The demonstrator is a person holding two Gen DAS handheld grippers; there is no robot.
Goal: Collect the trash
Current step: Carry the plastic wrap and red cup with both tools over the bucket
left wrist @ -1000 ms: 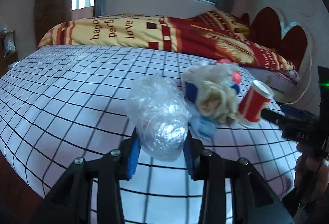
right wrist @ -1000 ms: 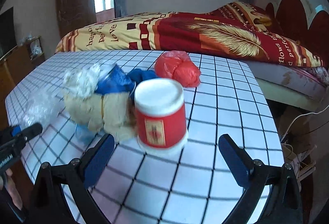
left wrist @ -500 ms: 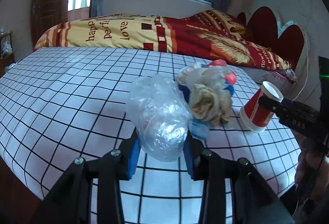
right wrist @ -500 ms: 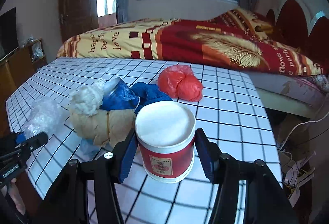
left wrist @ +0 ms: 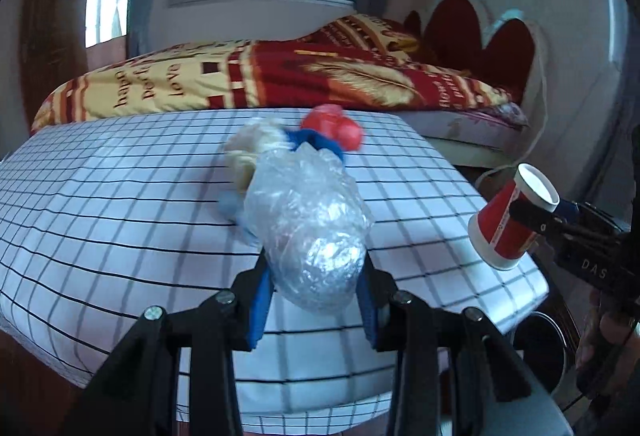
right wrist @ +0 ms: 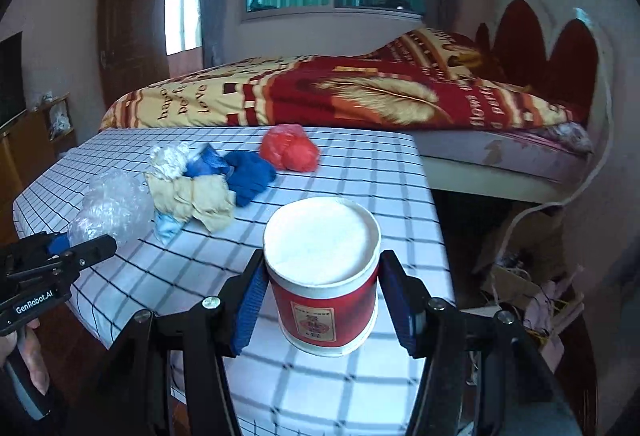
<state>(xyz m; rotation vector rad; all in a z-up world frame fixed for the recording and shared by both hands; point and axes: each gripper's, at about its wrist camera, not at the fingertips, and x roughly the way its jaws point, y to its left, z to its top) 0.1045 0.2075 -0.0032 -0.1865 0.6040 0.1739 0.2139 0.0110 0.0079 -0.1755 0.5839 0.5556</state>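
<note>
My left gripper (left wrist: pixel 316 276) is shut on a crumpled ball of clear plastic (left wrist: pixel 308 220) and holds it above the checked table (left wrist: pixel 120 220). My right gripper (right wrist: pixel 324 276) is shut on a red paper cup (right wrist: pixel 322 236) with a white rim, its blue pads pressed to both sides. The cup is off the table, near its right corner, and tilts in the left wrist view (left wrist: pixel 508 224). On the table lies a pile of trash: a red bag (right wrist: pixel 290 150), blue cloth (right wrist: pixel 250 172), a yellow crumpled piece (right wrist: pixel 196 196) and a white wad (right wrist: pixel 170 160).
A bed with a red and yellow blanket (right wrist: pixel 360 96) stands behind the table. A dark round container (left wrist: pixel 540 340) sits on the floor below the table's right corner. Cardboard and cables (right wrist: pixel 516 276) clutter the floor to the right.
The right gripper closed on the cup and lifted it off the table towards the right corner. The left gripper drew back from the pile with the plastic ball still in it.
</note>
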